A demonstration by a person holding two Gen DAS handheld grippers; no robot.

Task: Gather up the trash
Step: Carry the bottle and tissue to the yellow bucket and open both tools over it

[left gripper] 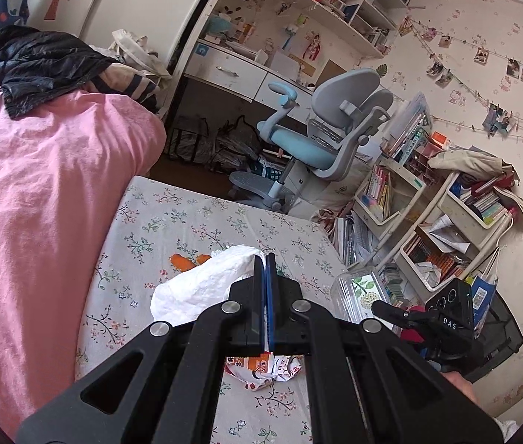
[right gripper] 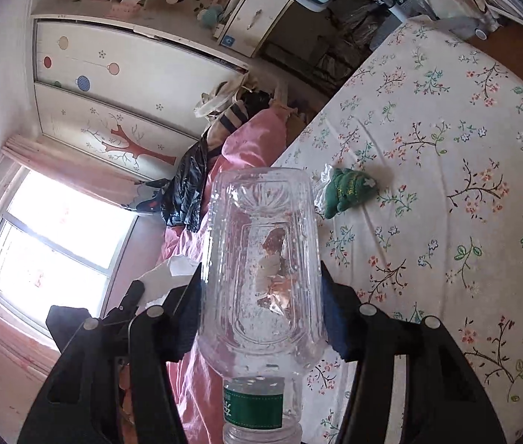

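Trash comes off the bed [left gripper: 194, 214]: our left tongs [left gripper: 265, 259] are pressed together, pinching a soft, light tissue [left gripper: 202, 285], while our right tongs [right gripper: 261, 277] clamp an empty plastic bottle [right gripper: 261, 259] mid-body, likely slippery and easily crushed. A green wrapper [right gripper: 348, 190] awaits.

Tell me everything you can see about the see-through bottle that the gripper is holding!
The plastic bottle is clear, ribbed and looks empty, with droplets clinging inside. A green label band wraps the part near the neck, close to the camera, while its base points away toward the bed. The right gripper is clamped on its middle, one blue-padded finger on each side. It is held above the floral bedsheet, touching nothing else.
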